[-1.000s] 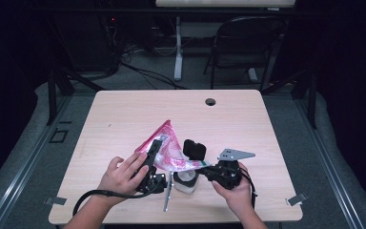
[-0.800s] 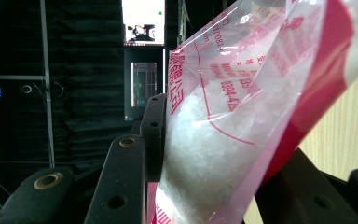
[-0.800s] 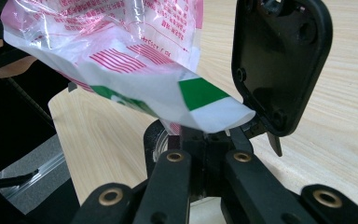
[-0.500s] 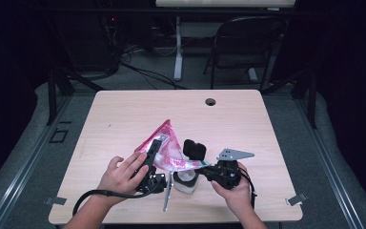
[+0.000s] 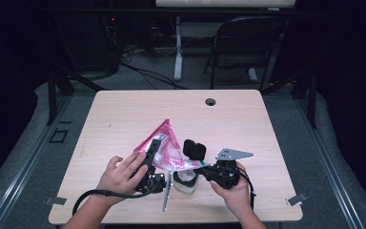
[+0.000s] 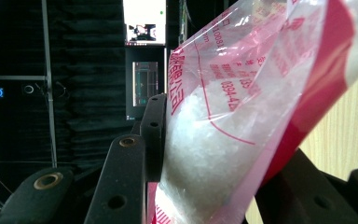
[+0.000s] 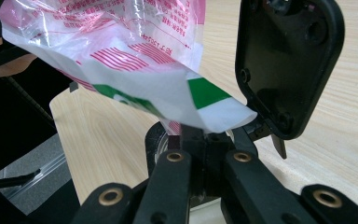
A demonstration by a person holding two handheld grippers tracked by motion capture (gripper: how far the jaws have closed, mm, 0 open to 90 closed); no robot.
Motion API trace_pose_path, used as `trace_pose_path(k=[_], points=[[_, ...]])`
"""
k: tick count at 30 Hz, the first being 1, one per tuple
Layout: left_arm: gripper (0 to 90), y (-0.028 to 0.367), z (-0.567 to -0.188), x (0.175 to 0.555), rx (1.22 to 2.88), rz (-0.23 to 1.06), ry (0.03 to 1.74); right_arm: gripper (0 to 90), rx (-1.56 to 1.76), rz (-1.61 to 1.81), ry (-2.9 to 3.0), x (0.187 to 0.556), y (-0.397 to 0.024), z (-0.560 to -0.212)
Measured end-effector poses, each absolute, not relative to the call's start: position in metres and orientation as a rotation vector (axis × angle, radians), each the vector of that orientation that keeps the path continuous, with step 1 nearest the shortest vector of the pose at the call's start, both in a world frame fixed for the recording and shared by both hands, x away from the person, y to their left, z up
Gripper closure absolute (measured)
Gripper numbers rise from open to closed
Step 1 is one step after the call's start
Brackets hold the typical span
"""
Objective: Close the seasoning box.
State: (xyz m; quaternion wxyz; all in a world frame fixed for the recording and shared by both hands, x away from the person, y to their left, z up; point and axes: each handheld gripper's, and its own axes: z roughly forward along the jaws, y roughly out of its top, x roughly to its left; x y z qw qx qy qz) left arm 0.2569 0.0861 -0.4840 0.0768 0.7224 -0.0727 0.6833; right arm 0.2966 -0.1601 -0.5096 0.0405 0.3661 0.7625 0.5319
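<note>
High view hides the cup under the bag, pinched by both tools.

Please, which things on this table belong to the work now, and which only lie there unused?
In use:
- pink bag of white grains, held by the left gripper
- its corner, pinched by the right gripper
- white cup below the bag

Lying about:
- folding chair
- floor cables
</note>
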Motion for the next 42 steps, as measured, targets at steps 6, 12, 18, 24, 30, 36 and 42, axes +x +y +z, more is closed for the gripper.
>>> trace_pose_path(k=[6,12,18,24,30,36,42], points=[[65.4,0.086,-0.4839,0.257,2.162,2.049,-0.218,90.0,1.122,1.633,2.336,0.2969,-0.1597,-0.5099],[65.4,0.0861,-0.4837,0.2577,2.152,2.051,-0.227,90.0,1.122,1.635,2.336,0.2971,-0.1597,-0.51],[65.4,0.0862,-0.4836,0.2577,2.151,2.052,-0.228,90.0,1.119,1.631,2.339,0.2972,-0.16,-0.5099],[65.4,0.0859,-0.4833,0.2579,2.152,2.051,-0.229,90.0,1.12,1.63,2.339,0.2972,-0.1601,-0.5099],[65.4,0.0857,-0.4836,0.2579,2.163,2.042,-0.218,90.0,1.122,1.628,2.338,0.2974,-0.1601,-0.5099],[65.4,0.0853,-0.4834,0.2575,2.165,2.047,-0.222,90.0,1.125,1.632,2.336,0.2973,-0.1596,-0.5101],[65.3,0.0848,-0.4836,0.2576,2.155,2.052,-0.24,90.0,1.125,1.627,2.339,0.2978,-0.1594,-0.5109]])
